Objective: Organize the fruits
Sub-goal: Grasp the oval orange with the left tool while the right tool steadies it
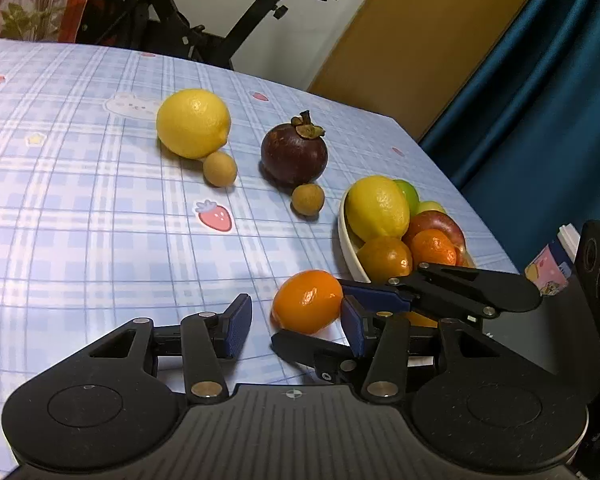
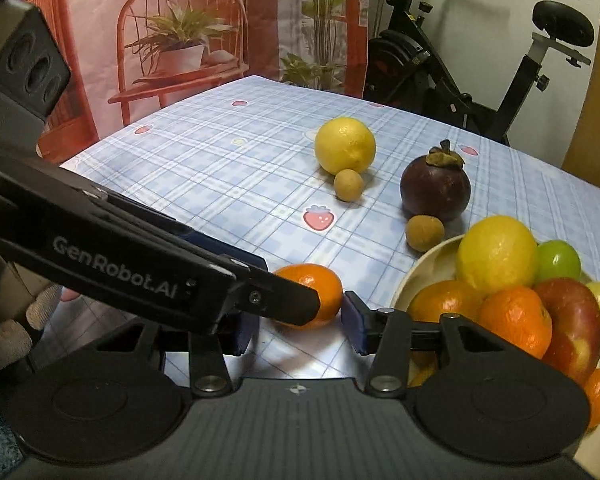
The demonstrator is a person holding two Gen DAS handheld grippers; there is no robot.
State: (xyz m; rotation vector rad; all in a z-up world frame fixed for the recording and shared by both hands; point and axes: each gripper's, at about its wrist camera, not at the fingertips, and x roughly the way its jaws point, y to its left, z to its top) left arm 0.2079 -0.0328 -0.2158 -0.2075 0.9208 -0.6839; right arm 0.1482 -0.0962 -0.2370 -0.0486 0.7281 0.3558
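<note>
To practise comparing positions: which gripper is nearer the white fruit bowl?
Right. The right gripper sits just beside the bowl's near rim. The left gripper is farther off, on the other side of the right one, facing the loose orange.

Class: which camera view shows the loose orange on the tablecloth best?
The left wrist view: the orange shows almost whole, lying before the bowl. In the right wrist view the left gripper's finger covers much of it.
</note>
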